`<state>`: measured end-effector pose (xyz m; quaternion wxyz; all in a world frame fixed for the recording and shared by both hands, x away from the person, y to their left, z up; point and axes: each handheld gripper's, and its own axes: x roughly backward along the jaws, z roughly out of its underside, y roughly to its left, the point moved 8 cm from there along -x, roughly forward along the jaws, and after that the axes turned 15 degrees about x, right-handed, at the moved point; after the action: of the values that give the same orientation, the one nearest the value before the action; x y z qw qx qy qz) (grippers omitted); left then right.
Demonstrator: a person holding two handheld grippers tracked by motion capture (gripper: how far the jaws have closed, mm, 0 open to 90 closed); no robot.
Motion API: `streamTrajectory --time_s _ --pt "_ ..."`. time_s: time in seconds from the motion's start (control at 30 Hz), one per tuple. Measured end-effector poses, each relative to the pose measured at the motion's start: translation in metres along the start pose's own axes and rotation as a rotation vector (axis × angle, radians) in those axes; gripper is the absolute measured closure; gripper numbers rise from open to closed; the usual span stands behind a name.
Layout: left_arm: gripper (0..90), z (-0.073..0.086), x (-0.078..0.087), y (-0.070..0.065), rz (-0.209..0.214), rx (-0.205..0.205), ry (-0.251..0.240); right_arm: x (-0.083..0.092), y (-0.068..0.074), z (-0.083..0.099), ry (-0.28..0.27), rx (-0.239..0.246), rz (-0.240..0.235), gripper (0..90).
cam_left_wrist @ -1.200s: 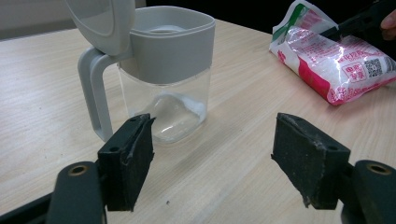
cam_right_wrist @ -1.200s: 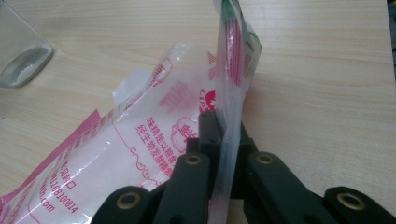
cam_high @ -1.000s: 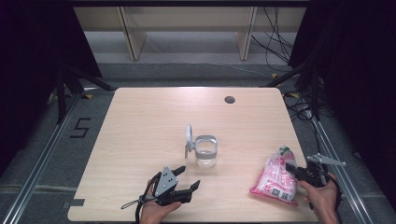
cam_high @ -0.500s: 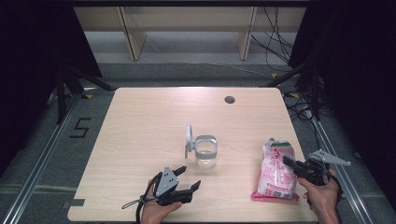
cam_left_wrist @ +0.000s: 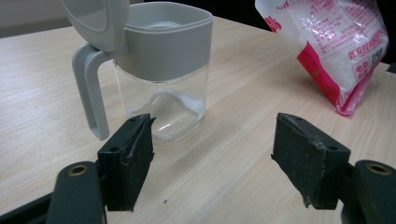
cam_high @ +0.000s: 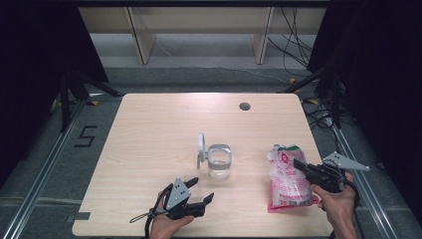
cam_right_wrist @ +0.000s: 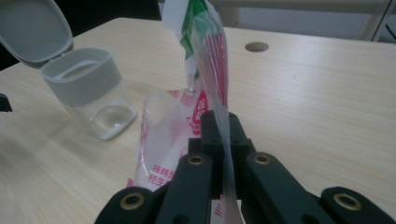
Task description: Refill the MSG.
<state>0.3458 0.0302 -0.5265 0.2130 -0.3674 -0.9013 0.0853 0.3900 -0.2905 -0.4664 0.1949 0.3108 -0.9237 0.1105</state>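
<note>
A clear jar point(cam_high: 219, 162) with a grey collar and a flipped-up grey lid point(cam_high: 201, 148) stands near the table's middle; in the left gripper view the jar point(cam_left_wrist: 163, 79) holds a little white powder at its bottom. My left gripper point(cam_high: 200, 189) rests by the front edge, open, its pads point(cam_left_wrist: 127, 161) apart and short of the jar. A pink-and-white plastic bag point(cam_high: 287, 179) of white crystals is partly raised at the right. My right gripper point(cam_high: 298, 164) is shut on the bag's thin side film point(cam_right_wrist: 219, 93), which runs up between the jaws.
The wooden table point(cam_high: 159, 129) has a round cable hole point(cam_high: 244, 106) near its far edge. Shelving legs and cables lie on the floor beyond. A floor marking "5" point(cam_high: 85, 135) sits left of the table.
My right gripper has lifted and moved toward the jar, pulling the bag more upright and a little farther from the front edge. The left gripper and jar stay put.
</note>
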Motion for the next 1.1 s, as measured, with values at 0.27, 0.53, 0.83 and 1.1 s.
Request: streamTrajectory --time_s 0.27,0.53,0.83,1.1 --pt "28.1 0.000 0.000 0.001 -0.004 0.000 0.002 -0.003 0.012 -0.031 -0.049 0.087 0.001 90.0" --pt "28.1 0.000 -0.001 0.000 -0.002 0.004 0.000 -0.008 0.021 -0.046 -0.048 0.139 -0.007 90.0" --pt "28.2 0.004 -0.012 -0.003 0.017 0.002 0.020 -0.014 0.029 -0.063 -0.079 0.175 -0.011 90.0" --pt "28.6 0.004 -0.030 -0.015 0.055 -0.026 0.025 -0.019 0.039 -0.089 -0.128 0.192 -0.023 90.0"
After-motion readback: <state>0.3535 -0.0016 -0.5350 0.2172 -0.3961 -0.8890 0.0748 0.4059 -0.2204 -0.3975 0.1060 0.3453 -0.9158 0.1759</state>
